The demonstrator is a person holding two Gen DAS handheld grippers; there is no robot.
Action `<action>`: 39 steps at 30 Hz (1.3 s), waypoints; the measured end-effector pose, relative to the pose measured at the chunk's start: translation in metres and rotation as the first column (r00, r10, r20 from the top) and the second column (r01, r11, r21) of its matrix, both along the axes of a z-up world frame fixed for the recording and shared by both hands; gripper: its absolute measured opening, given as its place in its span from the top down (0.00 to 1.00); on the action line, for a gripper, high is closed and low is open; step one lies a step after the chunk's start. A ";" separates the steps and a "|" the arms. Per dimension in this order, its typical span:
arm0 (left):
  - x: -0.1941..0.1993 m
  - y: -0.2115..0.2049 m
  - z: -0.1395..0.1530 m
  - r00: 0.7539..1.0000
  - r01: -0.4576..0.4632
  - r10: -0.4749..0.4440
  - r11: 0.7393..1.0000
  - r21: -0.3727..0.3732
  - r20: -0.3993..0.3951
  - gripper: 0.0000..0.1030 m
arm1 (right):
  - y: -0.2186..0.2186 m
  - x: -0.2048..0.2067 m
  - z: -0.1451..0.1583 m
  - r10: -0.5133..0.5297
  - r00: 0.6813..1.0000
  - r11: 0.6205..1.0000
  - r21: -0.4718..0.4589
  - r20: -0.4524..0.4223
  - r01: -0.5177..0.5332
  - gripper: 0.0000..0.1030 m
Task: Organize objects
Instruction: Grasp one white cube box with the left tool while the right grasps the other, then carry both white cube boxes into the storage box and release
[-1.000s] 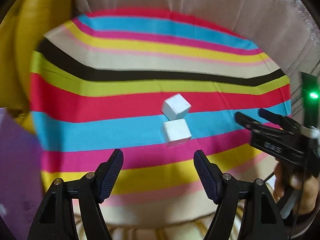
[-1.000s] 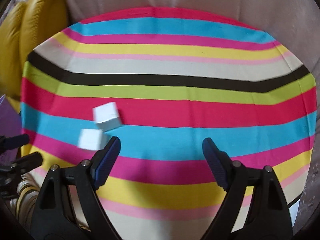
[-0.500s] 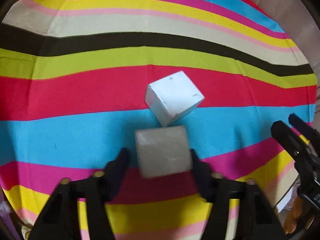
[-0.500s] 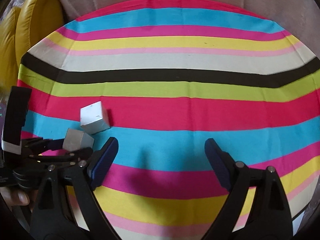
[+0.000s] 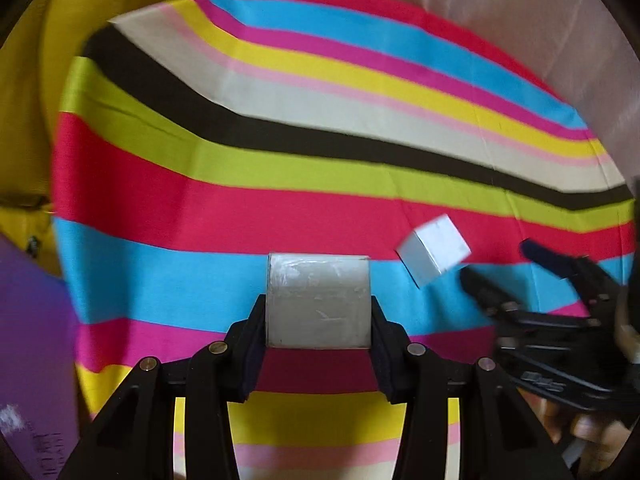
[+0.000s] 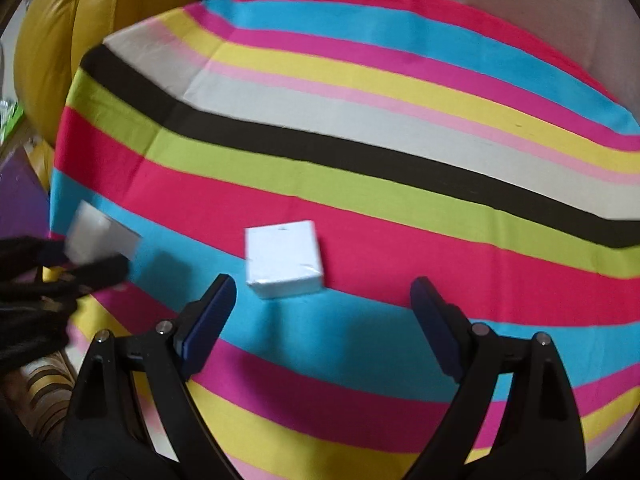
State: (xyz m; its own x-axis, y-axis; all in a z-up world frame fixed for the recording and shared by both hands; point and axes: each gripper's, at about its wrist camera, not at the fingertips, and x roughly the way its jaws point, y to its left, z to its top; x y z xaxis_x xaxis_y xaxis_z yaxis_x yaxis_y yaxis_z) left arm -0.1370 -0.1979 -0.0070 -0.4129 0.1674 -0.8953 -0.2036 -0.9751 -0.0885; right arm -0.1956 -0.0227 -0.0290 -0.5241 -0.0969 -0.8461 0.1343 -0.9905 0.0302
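left tongs clamped on grey-white cube, pads against its two sides, cube held above striped cloth covering worktop. second white cube rests on cloth at red-blue stripe border, just ahead of right tongs, nearer its left finger. right tongs spread wide, nothing between fingers. yellow cushion beyond cloth's left edge.

Both wrist fisheyes look forward and down, close over the striped cloth, sharing the white box.
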 end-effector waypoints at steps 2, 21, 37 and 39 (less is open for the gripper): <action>0.002 -0.009 0.009 1.000 -0.012 0.012 1.000 0.000 -0.027 0.55 | -0.008 -0.006 -0.007 0.012 1.000 1.000 0.005 0.020 -0.012 0.12; 0.030 -0.027 0.037 0.992 -0.035 0.035 0.999 0.007 -0.120 0.55 | -0.034 0.008 0.014 0.013 1.000 1.000 0.000 -0.021 -0.013 0.52; 0.137 -0.198 0.133 0.906 -0.282 0.284 0.958 0.053 -0.314 0.55 | -0.206 0.099 0.148 0.269 0.943 0.951 -0.099 -0.197 -0.292 0.52; 0.148 -0.226 0.134 0.890 -0.332 0.328 0.942 0.045 -0.316 0.55 | -0.235 0.107 0.151 0.311 0.930 0.937 -0.097 -0.198 -0.334 0.52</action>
State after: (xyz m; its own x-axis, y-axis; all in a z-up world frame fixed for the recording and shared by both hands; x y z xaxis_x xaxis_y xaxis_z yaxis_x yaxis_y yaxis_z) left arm 0.0107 -0.4243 0.1268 -0.7031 -0.0359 -0.7102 0.1146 -0.9914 -0.0633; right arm -0.0881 -0.2578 0.1224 -0.5860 -0.3863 -0.7123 0.4606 -0.8820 0.0995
